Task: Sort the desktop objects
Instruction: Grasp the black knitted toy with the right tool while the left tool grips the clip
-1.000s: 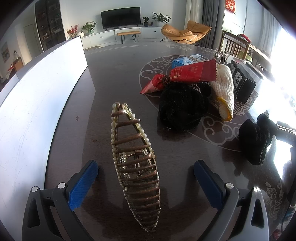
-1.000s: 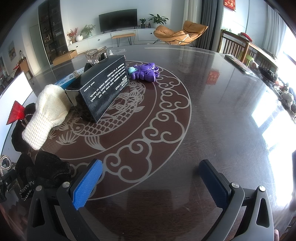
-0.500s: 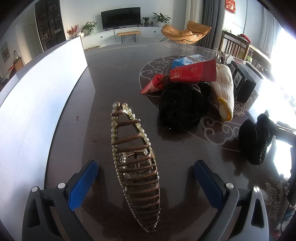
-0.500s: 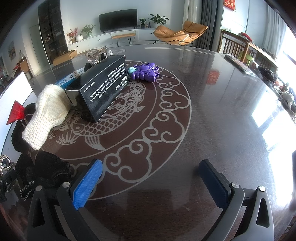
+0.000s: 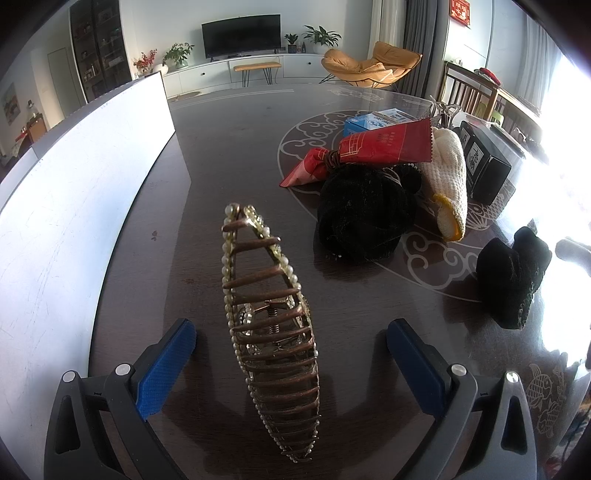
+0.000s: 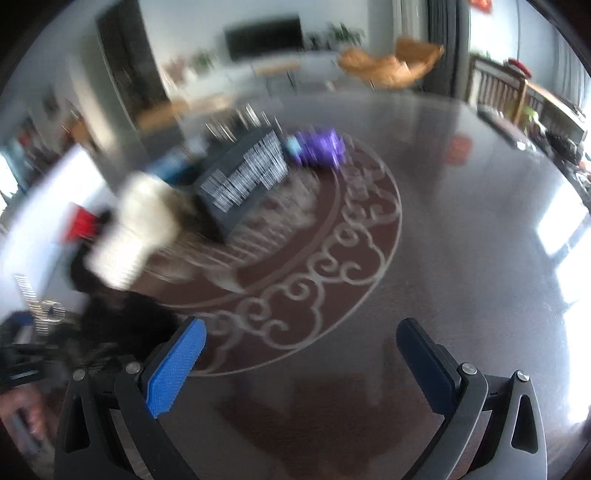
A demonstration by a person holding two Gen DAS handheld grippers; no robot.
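left wrist: left gripper [image 5: 291, 345] wide open, empty, straddling the hair claw [image 5: 271, 314] on the table [image 5: 229, 147] beside the white bin [image 5: 74, 206], whose springy teeth may skid out on closing; right wrist: blurred, right gripper [image 6: 301, 354] wide open, empty, risks clipping the black box [image 6: 243, 181].

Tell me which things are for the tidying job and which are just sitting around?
For the job: pearl hair clip, black hat, white glove, red packet, black box, purple toy.

Just around: TV, orange chair, plants.
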